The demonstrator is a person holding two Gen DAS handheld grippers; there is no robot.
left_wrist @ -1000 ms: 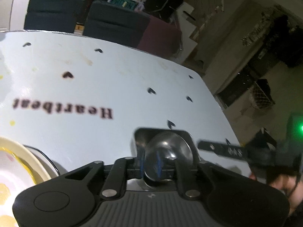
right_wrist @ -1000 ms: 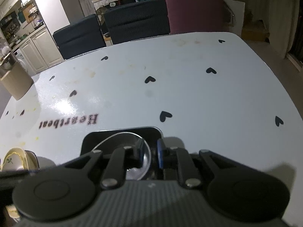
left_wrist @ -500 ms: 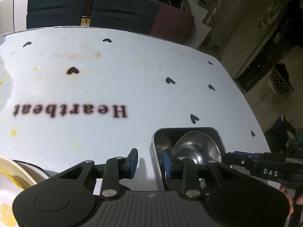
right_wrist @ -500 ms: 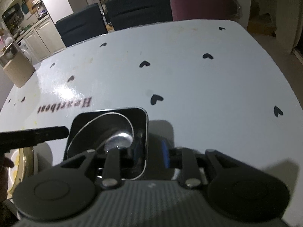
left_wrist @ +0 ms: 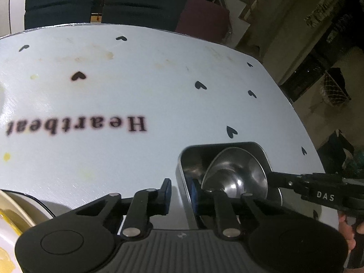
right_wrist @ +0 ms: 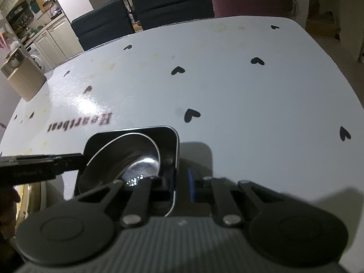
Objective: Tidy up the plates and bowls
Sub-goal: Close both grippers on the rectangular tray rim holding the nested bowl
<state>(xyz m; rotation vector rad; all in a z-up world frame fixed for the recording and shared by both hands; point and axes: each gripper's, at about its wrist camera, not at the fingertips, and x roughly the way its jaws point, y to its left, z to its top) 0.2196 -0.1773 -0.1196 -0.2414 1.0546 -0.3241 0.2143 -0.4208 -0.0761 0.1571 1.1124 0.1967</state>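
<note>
Heart-printed white table (left_wrist: 113, 95) runs out ahead of me, with dark chairs (left_wrist: 141, 2) at its far edge. At my far left sits a cream plate (left_wrist: 13, 216), just beside my work. My left gripper (left_wrist: 180, 190) straddles the left wall of the steel tray (left_wrist: 227, 145), one pad outside and one inside. The jaws are closing with the wall between them, and I can still see a gap at the outer pad. A round steel bowl (left_wrist: 238, 173) leans tilted inside the tray, its mouth tipped up and towards me. My right gripper (right_wrist: 175, 182) straddles the tray's right wall the same way and is also closing, not yet clamped. I judge that two opposite holds will keep the tray level when lifted. The tray lies flat near my edge, but I cannot tell its long axis.
</note>
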